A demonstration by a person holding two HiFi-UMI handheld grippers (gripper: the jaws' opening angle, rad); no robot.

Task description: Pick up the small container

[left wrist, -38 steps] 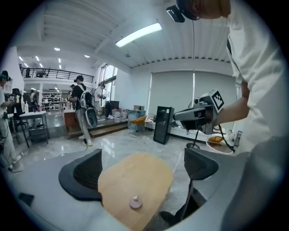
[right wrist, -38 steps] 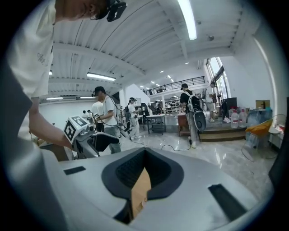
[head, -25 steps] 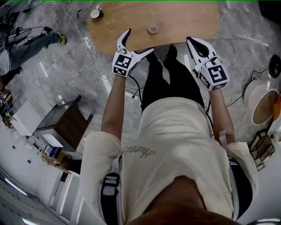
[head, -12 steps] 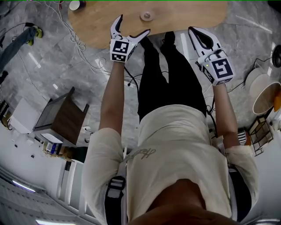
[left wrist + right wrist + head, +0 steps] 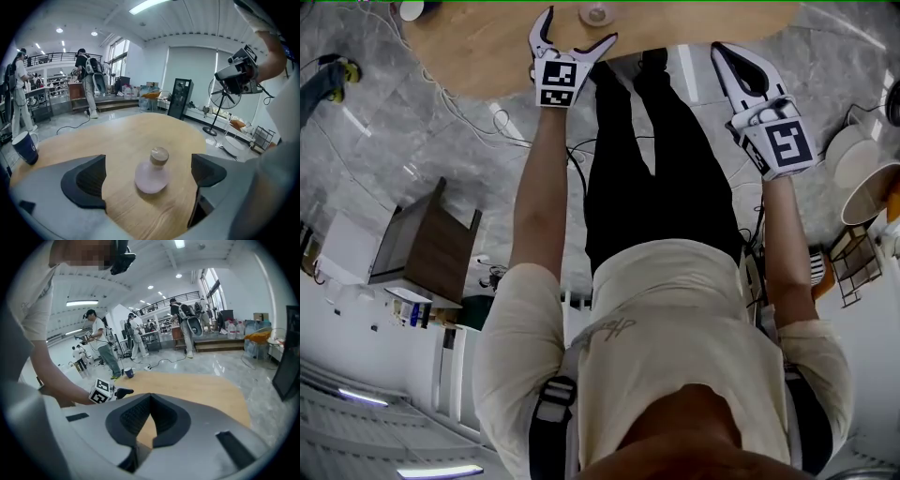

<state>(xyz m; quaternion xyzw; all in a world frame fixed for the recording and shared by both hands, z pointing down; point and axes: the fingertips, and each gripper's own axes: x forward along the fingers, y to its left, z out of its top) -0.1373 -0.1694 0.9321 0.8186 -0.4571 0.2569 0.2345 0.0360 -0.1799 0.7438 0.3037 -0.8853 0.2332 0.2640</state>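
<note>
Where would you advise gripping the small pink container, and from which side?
Grip the small container across its round belly, below the narrow stoppered neck, coming level from the near side: it stands upright, centred before the open left gripper.

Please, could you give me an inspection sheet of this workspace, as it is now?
Surface: oval wooden table, mostly bare.
Job's things: small pink container with tan cap, upright on the table, untouched.
Clutter: one dark mug near the table's edge.
Grippers: left gripper open, container ahead between its jaws, not gripped; right gripper shut, empty.
Cables: loose cables on the floor beside the table.
Surroundings: grey marble floor, dark side table, standing fan, people in the background.
</note>
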